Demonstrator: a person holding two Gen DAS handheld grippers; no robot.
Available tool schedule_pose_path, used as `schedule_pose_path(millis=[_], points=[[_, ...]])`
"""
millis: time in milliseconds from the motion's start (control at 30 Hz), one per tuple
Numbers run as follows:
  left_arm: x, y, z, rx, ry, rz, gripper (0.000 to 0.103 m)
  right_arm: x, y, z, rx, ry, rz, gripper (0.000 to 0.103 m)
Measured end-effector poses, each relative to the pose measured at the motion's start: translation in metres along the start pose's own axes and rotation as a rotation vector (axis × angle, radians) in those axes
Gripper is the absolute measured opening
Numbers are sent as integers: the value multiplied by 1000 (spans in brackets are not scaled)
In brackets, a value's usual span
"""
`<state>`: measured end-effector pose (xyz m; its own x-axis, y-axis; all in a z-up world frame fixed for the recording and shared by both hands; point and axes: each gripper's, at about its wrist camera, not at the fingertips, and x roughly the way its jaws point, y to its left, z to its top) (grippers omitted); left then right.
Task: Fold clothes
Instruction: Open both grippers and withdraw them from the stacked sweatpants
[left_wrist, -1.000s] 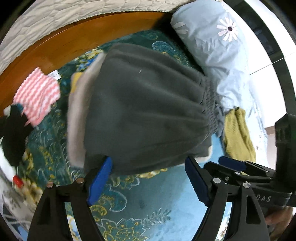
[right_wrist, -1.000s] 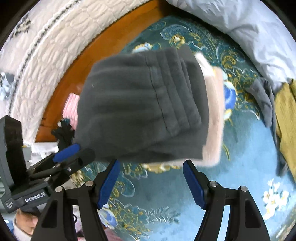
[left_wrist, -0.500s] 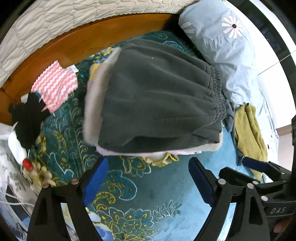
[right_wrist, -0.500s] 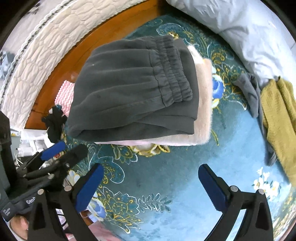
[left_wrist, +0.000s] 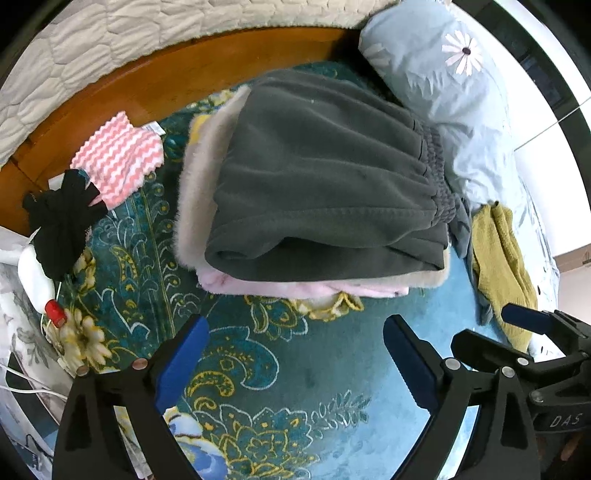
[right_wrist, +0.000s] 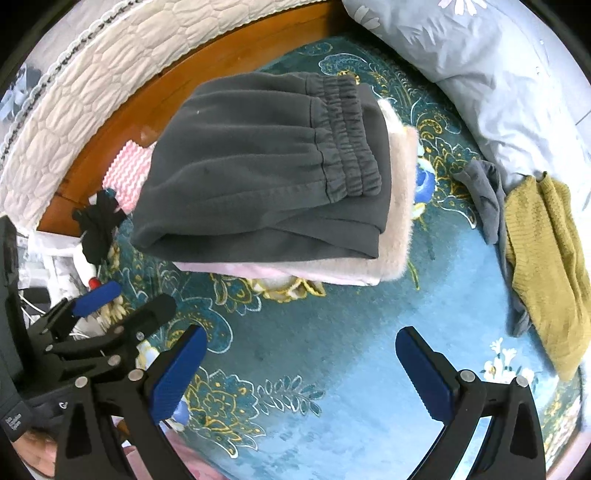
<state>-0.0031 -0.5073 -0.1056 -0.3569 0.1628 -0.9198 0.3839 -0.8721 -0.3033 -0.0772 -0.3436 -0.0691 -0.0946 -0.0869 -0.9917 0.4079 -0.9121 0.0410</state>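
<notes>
Left wrist view: the left gripper (left_wrist: 293, 363) is opening, its jaws wide with nothing between them, above the rug (left_wrist: 314, 373); the folded trousers (left_wrist: 321, 177) lie mid-frame on the pile. Right wrist view: the right gripper (right_wrist: 299, 373) gapes empty at the bottom, the trousers (right_wrist: 258, 166) upper centre

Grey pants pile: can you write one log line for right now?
grey pants: folded, atop pink fuzzy garment | left gripper: opening, empty | right gripper: open, empty
</notes>
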Motion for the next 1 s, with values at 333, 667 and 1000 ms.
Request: schedule_pose_path(millis=[333, 667, 1000], points=[[1, -4, -10, 38, -28, 59, 96, -10, 14, -4, -81, -17, -49, 103], [0, -1, -14, 45, -13, 70, 96, -19, 23, -10, -135, -27, -86, 103], [-5, 3, -15, 43, 1, 66, 96, -25, 29, -14, -160, -32, -104, 103]])
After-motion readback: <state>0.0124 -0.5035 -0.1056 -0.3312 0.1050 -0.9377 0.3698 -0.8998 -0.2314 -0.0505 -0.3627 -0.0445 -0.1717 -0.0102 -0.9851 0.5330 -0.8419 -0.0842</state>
